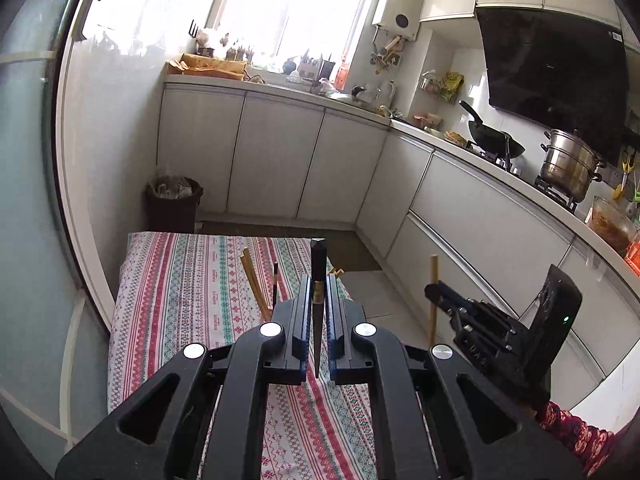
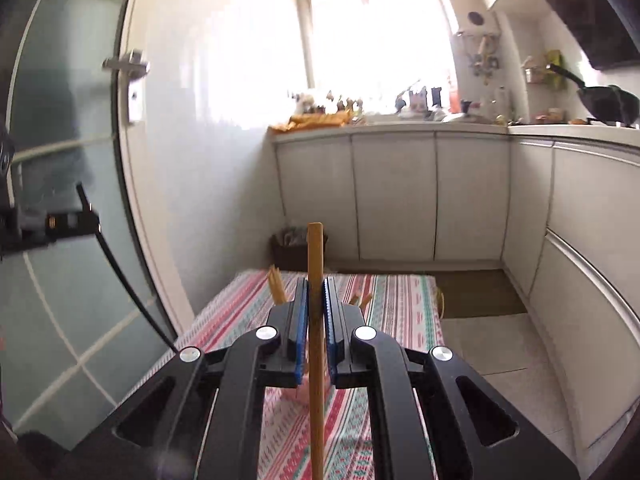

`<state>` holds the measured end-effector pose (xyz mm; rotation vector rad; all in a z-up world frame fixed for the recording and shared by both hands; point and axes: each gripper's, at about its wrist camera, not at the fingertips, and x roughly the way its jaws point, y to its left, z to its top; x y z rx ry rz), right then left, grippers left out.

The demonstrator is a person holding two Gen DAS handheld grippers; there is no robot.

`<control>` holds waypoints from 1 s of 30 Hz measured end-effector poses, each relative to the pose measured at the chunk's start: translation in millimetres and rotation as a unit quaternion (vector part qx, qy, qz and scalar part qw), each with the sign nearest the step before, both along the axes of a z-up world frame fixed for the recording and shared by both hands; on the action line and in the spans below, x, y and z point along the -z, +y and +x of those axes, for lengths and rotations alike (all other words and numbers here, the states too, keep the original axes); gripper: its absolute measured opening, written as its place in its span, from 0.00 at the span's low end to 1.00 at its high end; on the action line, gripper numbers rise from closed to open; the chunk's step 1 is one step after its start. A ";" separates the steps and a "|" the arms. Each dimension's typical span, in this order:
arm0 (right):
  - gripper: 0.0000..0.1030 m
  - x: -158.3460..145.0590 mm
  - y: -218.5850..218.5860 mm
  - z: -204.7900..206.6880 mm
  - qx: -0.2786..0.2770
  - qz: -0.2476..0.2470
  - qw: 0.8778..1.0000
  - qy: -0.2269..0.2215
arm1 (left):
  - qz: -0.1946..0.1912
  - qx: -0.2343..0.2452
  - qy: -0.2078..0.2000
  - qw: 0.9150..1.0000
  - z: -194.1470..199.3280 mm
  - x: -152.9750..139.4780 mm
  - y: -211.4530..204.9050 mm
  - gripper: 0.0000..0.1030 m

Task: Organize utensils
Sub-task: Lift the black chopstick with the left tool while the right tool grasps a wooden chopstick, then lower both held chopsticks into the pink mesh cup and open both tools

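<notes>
Left gripper [image 1: 318, 308] clamps dark chopstick [image 1: 319, 264], right gripper [image 2: 316, 312] clamps bamboo chopstick [image 2: 315, 264]. You risk slippage: thin sticks, chopstick holder at 11 o'clock partly hidden.

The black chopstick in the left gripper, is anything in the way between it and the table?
Nothing visible. The black chopstick, pinched in the left gripper, hangs above bare striped cloth on the table. The other chopsticks stand off to its left. The right gripper holds a wooden chopstick apart.
</notes>
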<state>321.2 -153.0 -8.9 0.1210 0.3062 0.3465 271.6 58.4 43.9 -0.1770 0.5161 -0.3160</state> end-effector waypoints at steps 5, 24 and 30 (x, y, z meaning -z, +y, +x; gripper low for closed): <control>0.08 -43.8 -16.8 16.2 0.052 0.076 0.994 -0.053 | 0.001 -0.005 -0.026 1.000 22.4 -11.8 -12.9 0.06; 0.08 6.3 13.8 128.8 0.086 0.145 0.984 -0.050 | 0.046 -0.007 0.070 0.996 163.4 119.2 -32.6 0.09; 0.08 24.4 30.3 144.7 0.078 0.142 0.986 -0.047 | 0.001 -0.033 0.036 0.999 145.7 90.6 -2.7 0.20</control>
